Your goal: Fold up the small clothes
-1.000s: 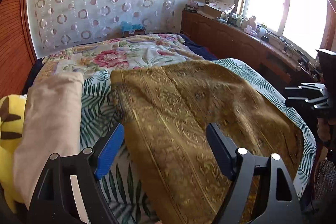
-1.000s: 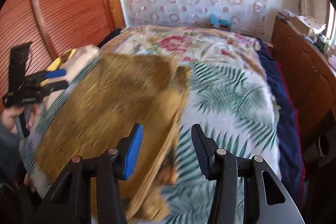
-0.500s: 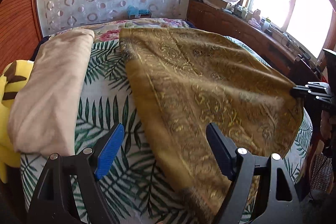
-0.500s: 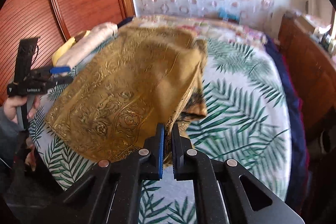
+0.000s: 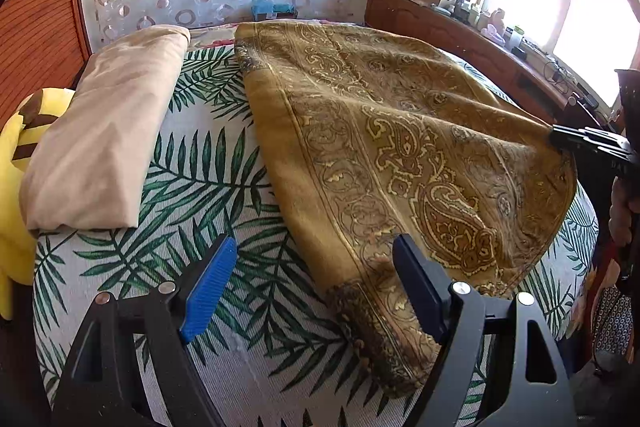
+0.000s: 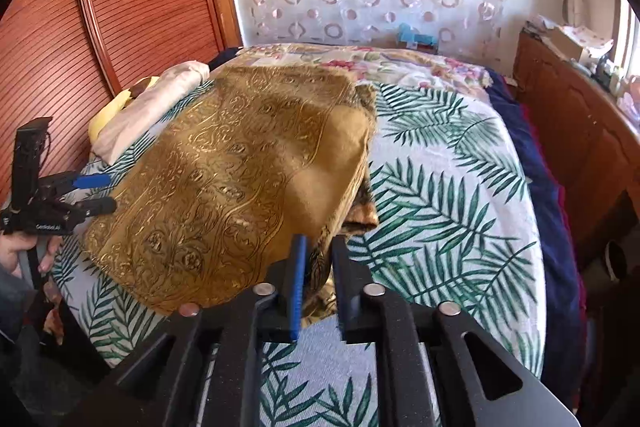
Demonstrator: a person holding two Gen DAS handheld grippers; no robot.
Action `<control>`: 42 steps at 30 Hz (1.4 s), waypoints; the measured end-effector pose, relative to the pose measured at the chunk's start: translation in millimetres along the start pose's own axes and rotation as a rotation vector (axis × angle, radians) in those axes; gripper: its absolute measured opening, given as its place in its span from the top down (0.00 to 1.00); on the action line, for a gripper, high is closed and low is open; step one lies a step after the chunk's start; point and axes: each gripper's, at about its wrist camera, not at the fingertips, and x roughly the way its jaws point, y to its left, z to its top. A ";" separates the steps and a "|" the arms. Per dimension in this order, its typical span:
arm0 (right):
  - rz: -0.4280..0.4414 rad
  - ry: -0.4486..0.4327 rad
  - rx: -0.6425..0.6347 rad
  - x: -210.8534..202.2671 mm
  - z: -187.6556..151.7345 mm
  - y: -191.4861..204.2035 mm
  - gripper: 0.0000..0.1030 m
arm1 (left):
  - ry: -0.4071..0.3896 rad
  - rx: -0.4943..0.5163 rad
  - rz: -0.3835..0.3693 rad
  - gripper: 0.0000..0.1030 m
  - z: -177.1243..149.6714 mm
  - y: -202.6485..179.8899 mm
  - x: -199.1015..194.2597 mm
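Clearly, from the left wrist, the left gripper (image 5: 314,281) gapes wide over the bedspread (image 5: 224,187), the gold cloth (image 5: 400,147) at two o'clock. From the right wrist, the right gripper (image 6: 318,255), jaws just eased slightly apart, pinches the cloth's corner.

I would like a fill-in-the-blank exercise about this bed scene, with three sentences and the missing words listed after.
1. The right tool is closed on a corner of the ____ patterned cloth.
2. The left tool has its jaws ____ and holds nothing.
3. The folded beige cloth lies on the bedspread printed with green ____.

Missing words: gold; open; leaves
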 end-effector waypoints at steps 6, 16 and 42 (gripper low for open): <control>-0.017 -0.009 -0.032 7.1 0.7 7.2 0.49 | 0.014 -0.005 -0.003 0.21 -6.2 -2.4 -1.8; 0.042 -0.058 -0.049 7.5 11.2 20.8 0.32 | 0.025 -0.006 -0.087 0.37 -24.5 -13.3 -13.9; 0.194 -0.035 -0.110 38.4 3.2 45.7 0.17 | -0.211 0.069 -0.207 0.95 101.8 -43.8 -39.1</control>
